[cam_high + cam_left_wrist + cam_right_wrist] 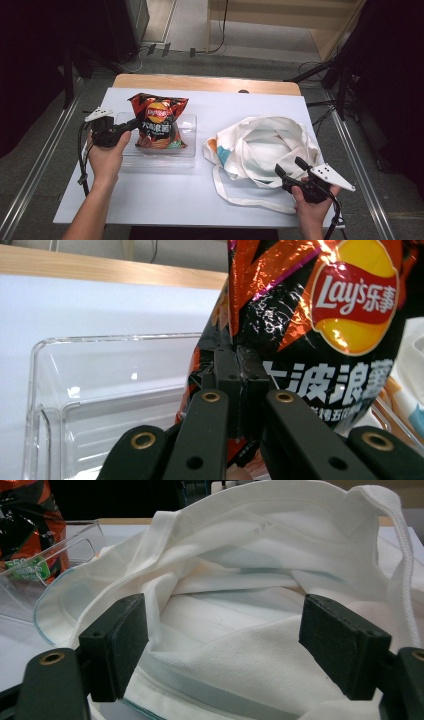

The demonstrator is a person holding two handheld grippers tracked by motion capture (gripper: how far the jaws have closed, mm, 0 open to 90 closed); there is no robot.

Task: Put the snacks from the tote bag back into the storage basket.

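Forearms at the near table edge, one gripper in each hand. Right gripper (290,170) low at the near right, jaws spread wide in the right gripper view, cloth of the tote (240,625) lying between the pads (120,640) without being squeezed. Tote (265,145) slumped open on the white sheet (165,195), mouth up, one strap (235,197) looping out toward the near edge, coloured print showing on its left flank.

Left gripper (134,123) farther in on the left, held level and pointing right. Jaws pressed together on the left edge of the chip bag (159,122); in the left gripper view both pads (239,375) clamped flat on the crinkled foil of the bag (320,335), no gap between them. Bag upright, orange and black with a red and yellow logo, standing in the clear tray (185,152), pinched side over the tray's left part. Tray walls (75,355) bare and transparent beside the bag. Tray and tote near each other but apart, tray to the left.

Beyond the sheet, a wooden strip of table (205,82); past that, grey floor with cables (150,52), dark stands at both sides, and a pale wooden frame (280,22) at the back.
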